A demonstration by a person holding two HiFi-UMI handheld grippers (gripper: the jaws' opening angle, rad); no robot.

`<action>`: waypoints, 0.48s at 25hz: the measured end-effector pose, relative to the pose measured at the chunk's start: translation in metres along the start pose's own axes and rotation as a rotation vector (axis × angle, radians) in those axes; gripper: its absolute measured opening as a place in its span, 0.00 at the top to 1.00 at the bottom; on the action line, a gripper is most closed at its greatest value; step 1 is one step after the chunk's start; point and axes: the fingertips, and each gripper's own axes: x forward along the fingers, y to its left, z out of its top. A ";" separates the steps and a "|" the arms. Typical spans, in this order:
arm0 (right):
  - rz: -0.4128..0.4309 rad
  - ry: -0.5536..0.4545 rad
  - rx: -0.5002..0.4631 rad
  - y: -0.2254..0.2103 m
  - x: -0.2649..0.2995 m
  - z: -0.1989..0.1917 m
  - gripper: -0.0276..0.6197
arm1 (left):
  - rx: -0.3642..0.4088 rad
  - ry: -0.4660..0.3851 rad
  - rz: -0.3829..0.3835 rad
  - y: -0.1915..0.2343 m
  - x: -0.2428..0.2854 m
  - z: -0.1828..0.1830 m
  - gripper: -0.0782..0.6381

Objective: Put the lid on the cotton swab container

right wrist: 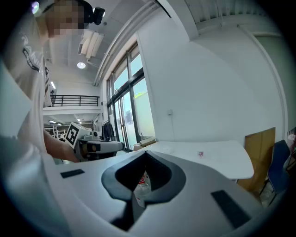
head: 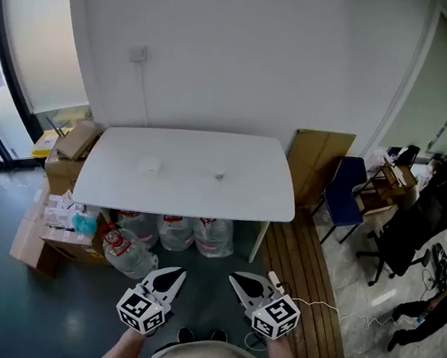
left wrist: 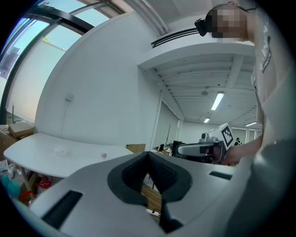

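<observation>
The left gripper [head: 174,277] and the right gripper [head: 237,281] were held low at the bottom centre of the head view, each with its jaws brought together on nothing. Both were kept well apart from the white counter [head: 190,193]. What appeared to be the cotton swab container [head: 219,176] and its lid [head: 151,164] were set apart from each other on the counter, mid-frame.

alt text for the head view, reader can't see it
A person stands back from a white table, holding the left tongs and right tongs low, shut, empty. A small white item and a tiny item, neither identifiable, lie on it; water bottles stand underneath.
</observation>
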 end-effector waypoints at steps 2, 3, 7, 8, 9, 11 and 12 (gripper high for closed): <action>0.004 0.008 -0.008 0.004 0.004 0.001 0.93 | -0.003 -0.007 0.009 0.007 -0.003 0.003 0.87; 0.005 0.009 -0.010 0.006 0.006 0.001 0.93 | -0.003 -0.009 0.012 0.010 -0.005 0.005 0.87; 0.003 0.000 -0.006 0.012 0.015 0.001 0.93 | 0.018 -0.017 0.002 0.019 -0.012 0.009 0.87; 0.002 -0.002 -0.006 0.013 0.016 0.000 0.93 | 0.030 -0.021 -0.003 0.019 -0.013 0.011 0.87; 0.001 -0.005 -0.008 0.015 0.017 0.000 0.93 | 0.041 -0.025 -0.007 0.020 -0.014 0.012 0.87; 0.001 -0.009 -0.012 0.017 0.021 0.000 0.93 | 0.052 -0.029 -0.014 0.022 -0.015 0.014 0.87; 0.000 -0.008 -0.014 0.017 0.023 0.000 0.93 | 0.052 -0.028 -0.017 0.024 -0.014 0.015 0.87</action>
